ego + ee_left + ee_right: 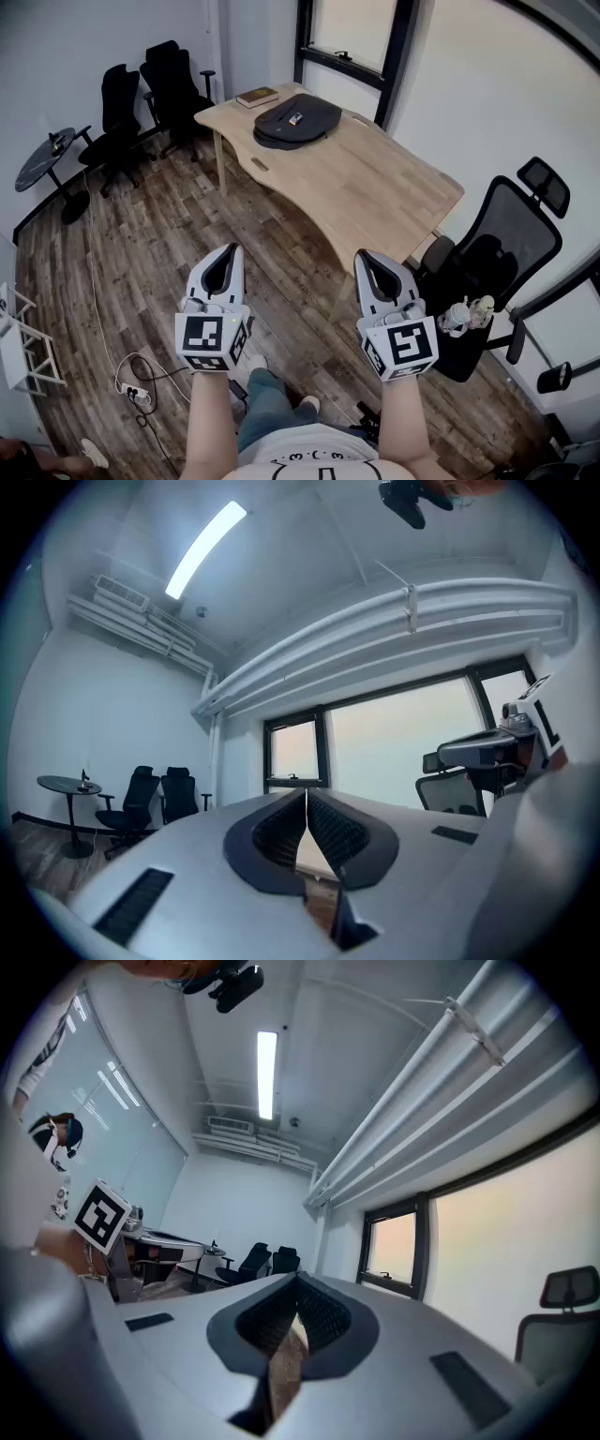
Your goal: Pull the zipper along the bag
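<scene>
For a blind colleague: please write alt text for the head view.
A person holds the left claw and right claw shut and empty above a wood floor, short of a wooden desk where a dark bag lies beside a book. Black office chairs stand around.

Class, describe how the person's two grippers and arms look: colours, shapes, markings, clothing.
Both the left gripper and the right gripper have pale grey tapering shells with dark ribbed pads. Each carries a white cube with black square markers. Forearms are bare; the person wears a white T-shirt and blue jeans.
</scene>
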A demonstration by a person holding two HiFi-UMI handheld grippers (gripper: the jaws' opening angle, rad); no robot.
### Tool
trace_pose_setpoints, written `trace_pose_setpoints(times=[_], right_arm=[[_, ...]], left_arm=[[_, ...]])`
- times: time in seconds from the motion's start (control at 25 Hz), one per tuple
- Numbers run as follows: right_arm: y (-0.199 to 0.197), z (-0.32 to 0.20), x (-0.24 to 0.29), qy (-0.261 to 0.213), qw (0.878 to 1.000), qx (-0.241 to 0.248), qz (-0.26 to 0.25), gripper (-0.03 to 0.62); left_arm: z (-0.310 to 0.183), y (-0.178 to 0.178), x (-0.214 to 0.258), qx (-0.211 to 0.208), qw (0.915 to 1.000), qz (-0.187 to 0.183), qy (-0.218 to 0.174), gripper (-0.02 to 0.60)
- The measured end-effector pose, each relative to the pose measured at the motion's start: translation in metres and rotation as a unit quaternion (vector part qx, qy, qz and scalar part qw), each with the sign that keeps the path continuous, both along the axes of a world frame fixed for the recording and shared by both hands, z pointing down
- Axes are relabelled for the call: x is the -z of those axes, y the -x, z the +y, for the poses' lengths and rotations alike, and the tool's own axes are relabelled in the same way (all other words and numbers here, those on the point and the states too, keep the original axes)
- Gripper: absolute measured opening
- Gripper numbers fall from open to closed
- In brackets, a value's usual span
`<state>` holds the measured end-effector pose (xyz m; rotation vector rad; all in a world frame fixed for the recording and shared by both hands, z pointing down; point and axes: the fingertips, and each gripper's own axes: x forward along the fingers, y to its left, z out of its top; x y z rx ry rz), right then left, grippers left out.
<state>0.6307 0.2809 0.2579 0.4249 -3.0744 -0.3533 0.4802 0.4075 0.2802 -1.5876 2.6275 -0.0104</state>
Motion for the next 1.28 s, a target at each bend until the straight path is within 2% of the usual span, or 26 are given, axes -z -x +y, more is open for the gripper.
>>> trace_pose_setpoints(times=[0.2, 0.4, 0.64, 0.88, 1.04, 1.16, 1.28], right_arm=[[-0.011, -0.009, 0.01, 0.014, 0.999, -0.01, -0.028, 0.052], [-0.018, -0.02, 0.009, 0.019, 0.999, -0.021, -0.033, 0.052], [-0.005, -0.04, 0.01, 0.025, 0.998, -0.035, -0.052, 0.052], [0.046, -0.077, 0.002, 0.023, 0.997, -0.051, -0.051, 0.051], [0.108, -0.097, -0.001, -0.005, 0.999, -0.029, -0.02, 0.048], [0.156, -0.119, -0.01, 0.01, 1.0, -0.014, 0.007, 0.048], [0.204, -0.144, -0.017, 0.015, 0.999, -0.025, 0.018, 0.049]], left_arm=[[-0.002, -0.007, 0.008, -0.001, 0.9999, -0.017, -0.002, 0.017], [-0.006, -0.013, 0.004, -0.001, 0.9998, -0.019, -0.004, 0.017], [-0.025, 0.007, -0.002, -0.002, 0.9999, -0.013, -0.006, 0.017], [-0.061, 0.063, -0.013, -0.003, 0.9999, -0.016, 0.004, 0.017], [-0.09, 0.122, -0.016, -0.007, 1.0, 0.004, -0.002, 0.017], [-0.12, 0.166, -0.022, -0.022, 0.9995, 0.023, -0.004, 0.017], [-0.147, 0.209, -0.031, -0.042, 0.9986, 0.033, 0.004, 0.018]])
